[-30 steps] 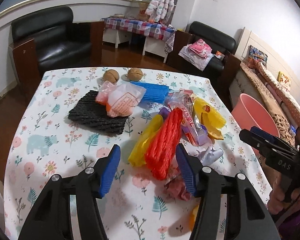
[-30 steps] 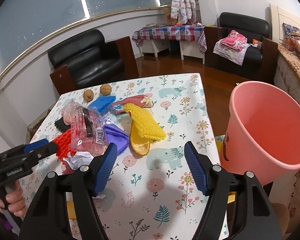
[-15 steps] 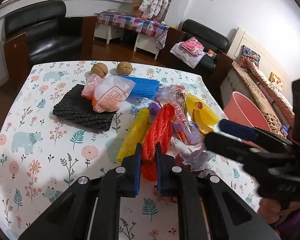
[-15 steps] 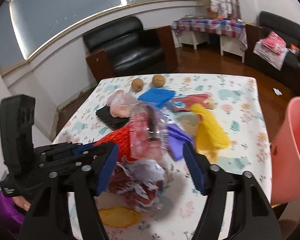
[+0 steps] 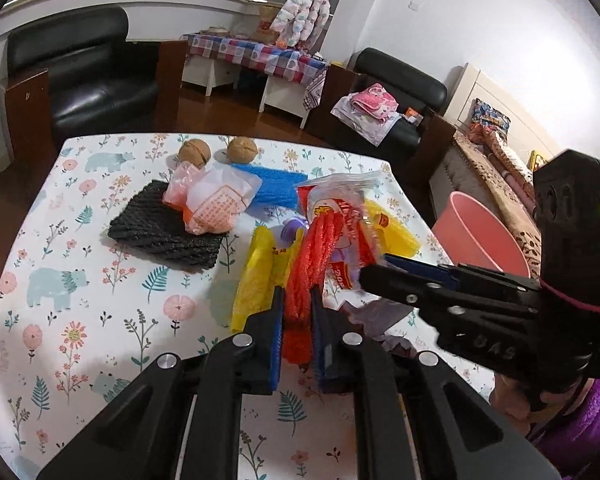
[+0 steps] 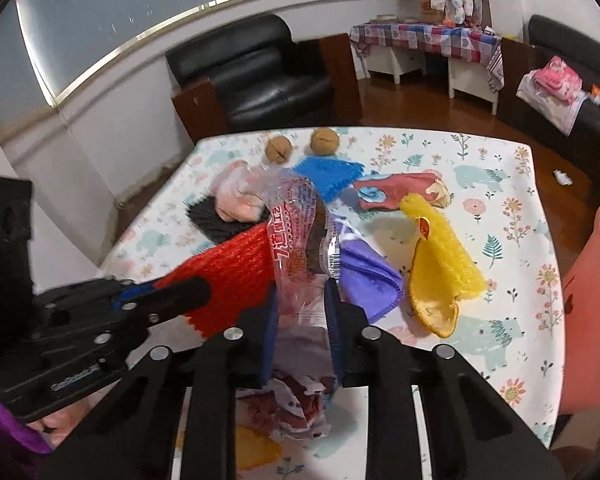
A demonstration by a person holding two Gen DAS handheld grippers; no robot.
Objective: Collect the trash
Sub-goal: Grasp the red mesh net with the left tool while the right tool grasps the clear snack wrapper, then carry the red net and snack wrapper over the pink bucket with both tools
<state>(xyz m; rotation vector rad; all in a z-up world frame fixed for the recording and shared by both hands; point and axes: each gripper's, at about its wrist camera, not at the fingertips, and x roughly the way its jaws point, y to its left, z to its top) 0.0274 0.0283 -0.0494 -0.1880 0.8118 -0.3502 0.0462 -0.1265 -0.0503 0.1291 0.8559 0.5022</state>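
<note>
Floral table (image 5: 72, 320): left jaws clamping red netting (image 5: 314, 256), right jaws clear wrapper (image 6: 300, 240).

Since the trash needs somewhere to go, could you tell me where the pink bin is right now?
The pink bin stands off the table's right edge in the left wrist view, beyond the yellow foam net.

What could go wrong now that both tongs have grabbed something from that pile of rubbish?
1. The left tongs pinch only the near end of the red foam net sleeve; it might slip out when lifted.
2. The right tongs grip the clear crinkly printed wrapper, which overlaps the purple cloth, so that could drag along.
3. The pink plastic bucket stands off the table's edge; anything dropped short would probably land on the floor.
</note>
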